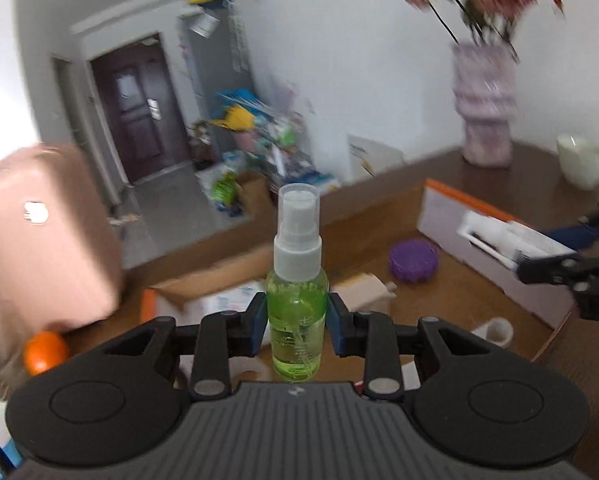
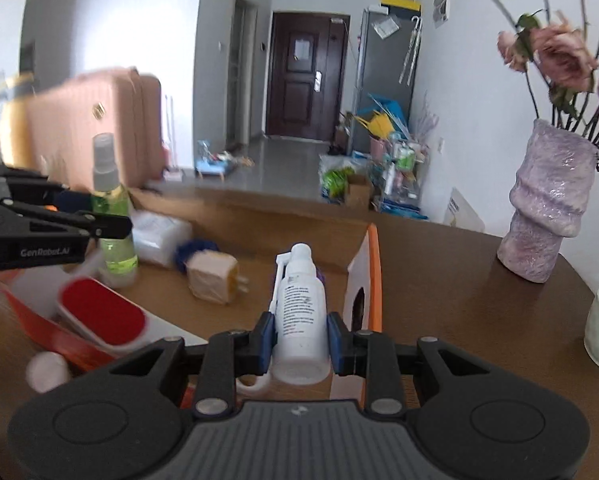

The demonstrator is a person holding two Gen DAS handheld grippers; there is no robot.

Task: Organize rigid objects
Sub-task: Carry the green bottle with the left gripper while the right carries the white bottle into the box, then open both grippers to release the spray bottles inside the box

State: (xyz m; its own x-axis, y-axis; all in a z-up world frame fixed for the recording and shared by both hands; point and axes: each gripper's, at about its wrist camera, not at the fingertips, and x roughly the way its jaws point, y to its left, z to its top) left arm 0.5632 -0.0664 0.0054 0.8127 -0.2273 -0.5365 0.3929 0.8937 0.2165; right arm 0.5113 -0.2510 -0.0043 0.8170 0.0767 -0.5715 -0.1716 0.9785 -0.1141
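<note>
Two bottles are in the air at once, one clamped in each gripper, above a brown wooden table (image 2: 439,280) and an open cardboard box (image 2: 373,280) with an orange-edged flap. Judging from that, the step is carrying both to the box; it would go best with each bottle kept upright, lowered into a free spot clear of the red-topped case (image 2: 103,312) and plug (image 2: 215,278), and released only once its base rests.

Largest first: the table is smooth and glossy, the box stiff and flat-walled. A lumpy lilac vase (image 2: 547,204) stands well apart, holding dried pink flowers.

Right gripper (image 2: 299,340): jaws narrow, pads pressing an opaque white bottle (image 2: 301,312), cylindrical, labelled, with a nozzle.

Left gripper (image 1: 297,320): jaws narrow on a green bottle (image 1: 297,320), clear plastic, rounded, under a transparent spray cap.
</note>
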